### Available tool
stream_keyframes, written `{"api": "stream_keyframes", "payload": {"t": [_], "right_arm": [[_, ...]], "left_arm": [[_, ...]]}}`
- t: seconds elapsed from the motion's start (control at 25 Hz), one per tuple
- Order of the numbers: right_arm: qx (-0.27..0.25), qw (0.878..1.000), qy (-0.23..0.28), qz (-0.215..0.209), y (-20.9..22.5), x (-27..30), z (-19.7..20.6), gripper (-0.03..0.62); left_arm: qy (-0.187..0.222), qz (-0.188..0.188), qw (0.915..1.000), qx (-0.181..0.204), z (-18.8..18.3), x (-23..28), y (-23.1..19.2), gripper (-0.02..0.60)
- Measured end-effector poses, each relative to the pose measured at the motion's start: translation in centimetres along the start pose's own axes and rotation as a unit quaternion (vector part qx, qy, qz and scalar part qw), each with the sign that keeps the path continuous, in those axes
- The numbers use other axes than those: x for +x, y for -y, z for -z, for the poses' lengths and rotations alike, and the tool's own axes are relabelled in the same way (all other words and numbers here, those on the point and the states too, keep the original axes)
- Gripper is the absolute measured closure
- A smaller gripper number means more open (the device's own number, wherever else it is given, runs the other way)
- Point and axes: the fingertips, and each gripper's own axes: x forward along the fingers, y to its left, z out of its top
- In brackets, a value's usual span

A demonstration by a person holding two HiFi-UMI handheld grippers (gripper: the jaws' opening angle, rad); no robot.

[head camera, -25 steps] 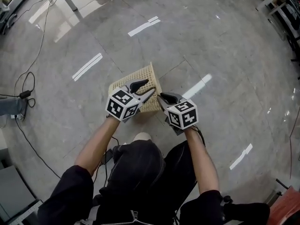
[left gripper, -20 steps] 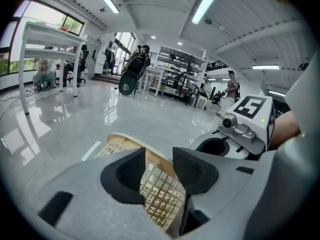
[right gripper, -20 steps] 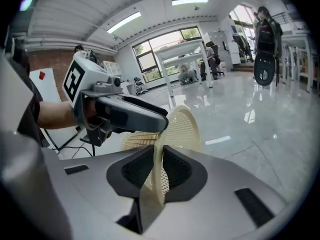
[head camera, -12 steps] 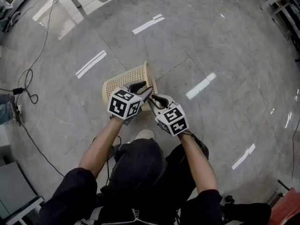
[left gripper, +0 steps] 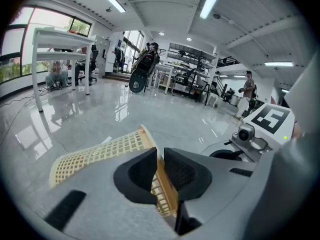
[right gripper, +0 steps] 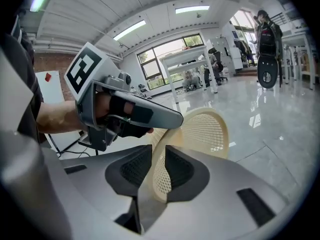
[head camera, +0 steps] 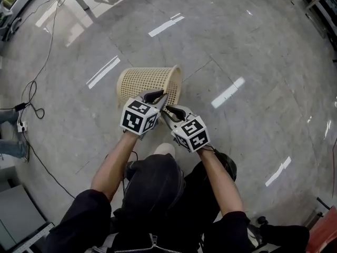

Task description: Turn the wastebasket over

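**tilt_watcher:** Nearest thing in the head view is the person's dark clothes (head camera: pixel 155 188), bottom centre. One pale shoe (head camera: pixel 164 149) pokes out above them, and the rest of the legs is covered.

**meshfan:** How many grippers, and what are the jaws doing?

**tilt_watcher:** Two, with one marker cube each: left cube (head camera: pixel 138 117), right cube (head camera: pixel 192 135).
- The left gripper (head camera: pixel 160 96) has jaws that have just been closing. In its own view they're pinched on the basket's rim band, which runs straight between the pads.
- The right gripper (head camera: pixel 171 110) has jaws that have just been opening a little. The lattice wall is between them though, and both pads look pressed against it, so it's gripping too.

**meshfan:** And the basket itself?

**tilt_watcher:** There's just one wastebasket (head camera: pixel 147 80). It's cream plastic lattice, tapered, with a solid band round the mouth. It lies on its side mid-frame, right above the grippers, mouth toward the right and narrower base toward the left. The near bit of the rim is covered by both grippers. Can't tell if its underside is touching the floor (head camera: pixel 253 62) or hanging just off it.

**meshfan:** Anything further out?

**tilt_watcher:** The floor is glossy grey tile with bright streaks on it. One black cable (head camera: pixel 32 96) runs off the left edge. In the left gripper view there's a white table (left gripper: pixel 55 36) upper left. There's also one standing person (left gripper: pixel 247 91) far right, too small to make out.
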Motion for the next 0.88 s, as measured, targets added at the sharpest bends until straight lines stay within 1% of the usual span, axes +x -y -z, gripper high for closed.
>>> {"api": "stream_keyframes", "payload": {"t": [0.12, 0.2, 0.36, 0.44, 0.48, 0.6, 0.72, 0.8, 0.88], "right_arm": [[0.002, 1.000, -0.003, 0.004, 0.5, -0.4, 0.3, 0.523], [0.009, 1.000, -0.001, 0.015, 1.3, -0.8, 0.5, 0.523], [0.030, 0.998, 0.005, 0.046, 3.3, -1.8, 0.7, 0.523], [0.038, 0.997, 0.008, 0.061, 4.3, -2.5, 0.6, 0.523], [0.041, 0.997, 0.011, 0.070, 4.9, -2.9, 0.5, 0.523], [0.059, 0.993, 0.022, 0.103, 7.7, -5.0, -0.1, 0.523], [0.077, 0.987, 0.017, 0.140, 11.0, -7.5, 0.0, 0.523], [0.085, 0.981, 0.007, 0.177, 13.4, -9.1, 0.6, 0.517], [0.107, 0.973, -0.008, 0.203, 15.5, -10.2, 1.8, 0.504]], "left_arm": [[0.009, -0.010, 0.9998, 0.017, -0.1, -0.1, -0.6, 0.548], [0.012, -0.012, 0.9994, 0.031, -0.2, -0.1, -0.7, 0.554], [0.020, 0.000, 0.9983, 0.054, -1.0, 0.2, -0.3, 0.555], [0.035, 0.010, 0.9980, 0.052, -1.8, 0.0, -0.3, 0.555], [0.045, 0.019, 0.9980, 0.041, -2.3, -0.3, -0.3, 0.555], [0.078, 0.050, 0.9956, -0.012, -3.9, -1.2, -0.5, 0.557], [0.101, 0.065, 0.9920, -0.039, -5.1, -2.1, -0.5, 0.557], [0.121, 0.078, 0.9871, -0.069, -5.8, -2.7, -0.6, 0.557], [0.142, 0.090, 0.9793, -0.112, -6.2, -3.2, -1.0, 0.556]]}}
